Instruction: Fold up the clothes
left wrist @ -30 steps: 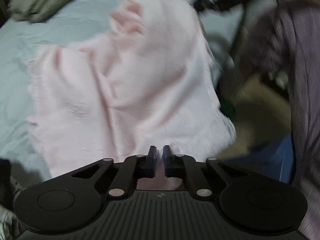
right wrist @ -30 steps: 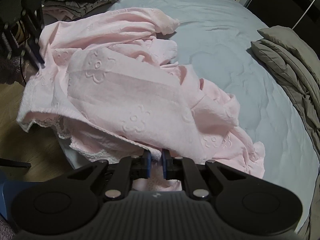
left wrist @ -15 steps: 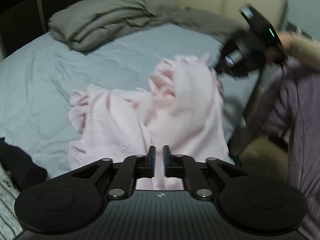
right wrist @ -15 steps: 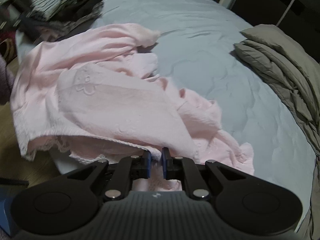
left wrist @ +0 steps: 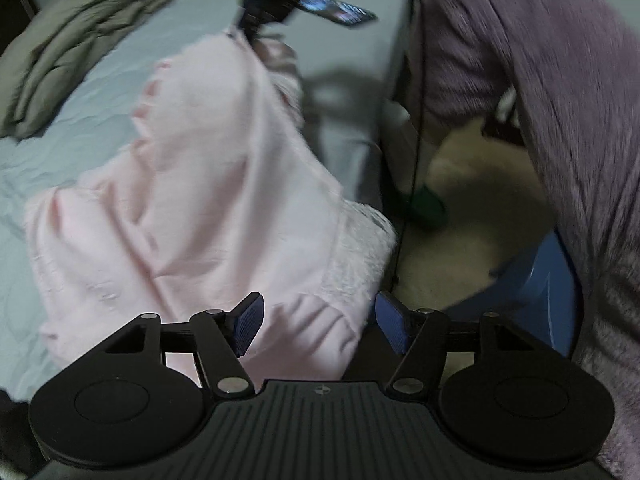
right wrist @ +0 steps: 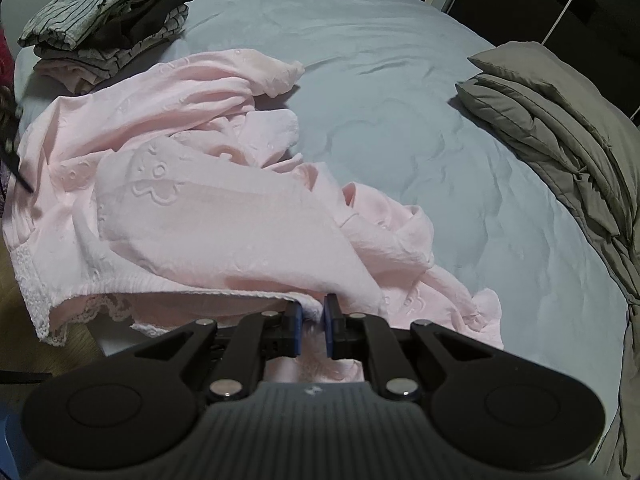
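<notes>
My left gripper [left wrist: 318,328] has just been opening, its blue pads [left wrist: 248,322] now apart and off the pale pink embossed cotton garment [left wrist: 208,208], whose lace hem lies loose between and just beyond them. My right gripper [right wrist: 312,330] is clenched on a fold of that garment's near edge. The garment sprawls crumpled away from both grippers across the grey-blue quilted bed [right wrist: 400,120], draping over its side.
</notes>
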Action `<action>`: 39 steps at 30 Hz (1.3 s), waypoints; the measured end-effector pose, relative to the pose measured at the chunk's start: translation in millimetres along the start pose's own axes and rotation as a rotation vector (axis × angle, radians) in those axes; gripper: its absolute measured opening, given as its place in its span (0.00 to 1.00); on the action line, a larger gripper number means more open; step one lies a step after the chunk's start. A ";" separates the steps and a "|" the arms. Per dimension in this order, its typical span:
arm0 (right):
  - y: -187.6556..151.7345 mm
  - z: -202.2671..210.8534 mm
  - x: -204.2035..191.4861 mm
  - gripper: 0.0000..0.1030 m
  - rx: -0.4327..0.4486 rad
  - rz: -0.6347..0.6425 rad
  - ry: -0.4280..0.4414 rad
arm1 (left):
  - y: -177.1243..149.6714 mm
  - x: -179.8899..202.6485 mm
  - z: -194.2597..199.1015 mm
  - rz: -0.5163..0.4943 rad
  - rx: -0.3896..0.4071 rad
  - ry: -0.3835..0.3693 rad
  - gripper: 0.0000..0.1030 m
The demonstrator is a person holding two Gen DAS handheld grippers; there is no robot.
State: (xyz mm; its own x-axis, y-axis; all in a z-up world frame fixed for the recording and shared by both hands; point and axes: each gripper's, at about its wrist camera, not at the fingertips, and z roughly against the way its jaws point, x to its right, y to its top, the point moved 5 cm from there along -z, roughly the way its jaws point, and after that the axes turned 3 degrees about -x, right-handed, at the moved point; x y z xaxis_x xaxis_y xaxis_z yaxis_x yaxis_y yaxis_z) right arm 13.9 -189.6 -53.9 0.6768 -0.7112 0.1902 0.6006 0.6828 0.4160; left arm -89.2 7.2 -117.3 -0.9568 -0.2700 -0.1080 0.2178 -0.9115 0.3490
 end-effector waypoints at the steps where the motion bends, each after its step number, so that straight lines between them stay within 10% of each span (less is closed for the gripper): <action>1: -0.1 -0.6 0.1 0.12 -0.001 -0.001 0.001 | 0.1 2.0 -5.1 -0.013 -0.009 0.023 0.59; 6: -0.6 -1.8 -0.4 0.12 -0.005 0.002 0.005 | -0.9 2.7 -32.5 -0.021 -0.071 0.088 0.56; 11: -1.1 -2.4 -0.3 0.12 -0.005 0.007 0.008 | -3.4 -8.1 -34.9 0.080 -0.087 0.039 0.12; 14: -1.6 -2.5 -1.0 0.12 -0.007 0.012 0.006 | -5.5 -20.9 -24.2 0.164 -0.053 0.037 0.07; 26: -12.7 7.5 -15.7 0.12 0.012 0.015 0.092 | -40.0 -113.1 95.2 0.658 0.274 0.227 0.05; 35: 24.5 26.0 -21.1 0.13 0.135 -0.035 0.168 | -45.1 -168.5 129.2 0.812 0.267 0.351 0.05; 39: 41.8 33.3 -14.3 0.46 0.208 -0.057 0.132 | -61.9 -203.7 131.3 0.947 0.256 0.410 0.05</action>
State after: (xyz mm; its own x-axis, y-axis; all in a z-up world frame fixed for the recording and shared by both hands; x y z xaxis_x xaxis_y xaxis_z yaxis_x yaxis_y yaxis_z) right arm 15.1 -156.5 -9.7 0.7024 -0.7101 0.0488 0.5481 0.5832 0.5995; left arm 66.9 159.4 5.4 -0.2698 -0.9627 0.0209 0.7471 -0.1956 0.6353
